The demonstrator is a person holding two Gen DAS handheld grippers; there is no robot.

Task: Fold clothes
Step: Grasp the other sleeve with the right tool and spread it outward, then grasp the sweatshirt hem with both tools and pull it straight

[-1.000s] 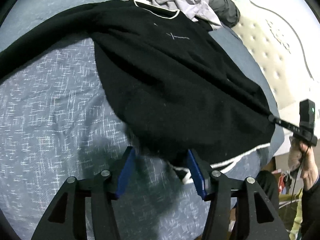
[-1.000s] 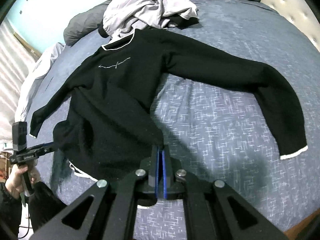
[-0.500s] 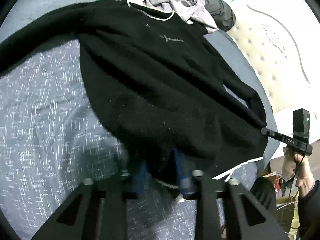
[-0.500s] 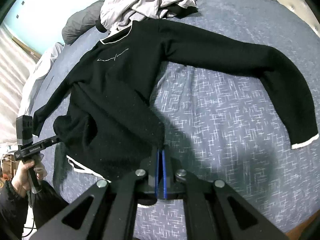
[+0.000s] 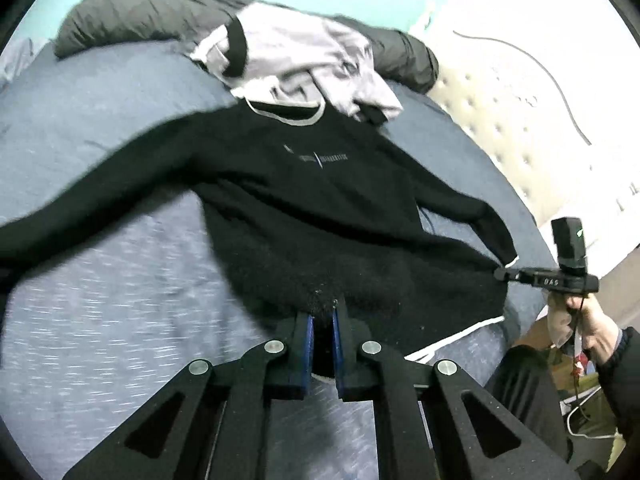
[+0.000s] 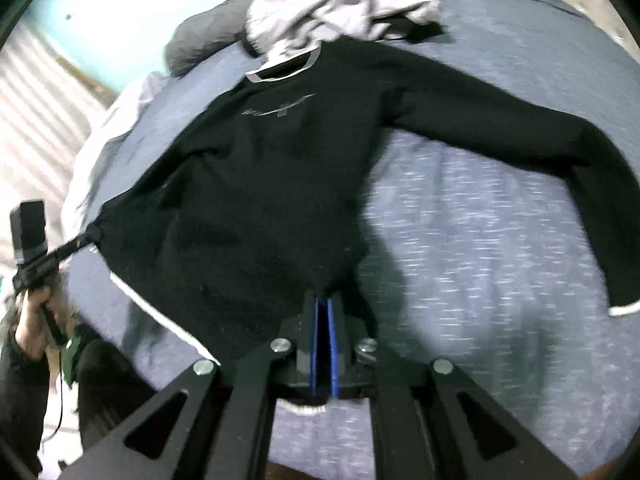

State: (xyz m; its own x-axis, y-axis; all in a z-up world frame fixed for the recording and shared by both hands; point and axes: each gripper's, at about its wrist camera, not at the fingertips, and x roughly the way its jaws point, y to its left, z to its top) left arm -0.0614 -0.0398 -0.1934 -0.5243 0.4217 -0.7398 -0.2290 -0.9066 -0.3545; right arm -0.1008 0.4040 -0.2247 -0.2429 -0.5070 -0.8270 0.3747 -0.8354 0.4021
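A black sweater [image 5: 320, 220] with a white-trimmed collar lies front up on the blue bed [image 5: 100, 300], sleeves spread. In the left wrist view, my left gripper [image 5: 322, 312] is shut on a bunch of its lower body cloth and holds it raised. My right gripper [image 5: 505, 274] pinches the hem's far right end. In the right wrist view, the right gripper [image 6: 322, 300] has sweater [image 6: 260, 200] cloth between its blue pads; its jaws are opening slightly. The left gripper [image 6: 94, 236] holds the opposite end, so the hem hangs stretched between them.
A heap of grey clothes [image 5: 300, 52] lies just beyond the collar, with a dark rolled duvet [image 5: 132, 16] behind it. A tufted headboard [image 5: 500, 112] stands at the right. The person's hand [image 5: 576, 320] and the bed's edge are at the lower right.
My left gripper went from open around the hem to shut on it, then rose and lifted the cloth. The sweater's lower edge now hangs taut between both grippers.
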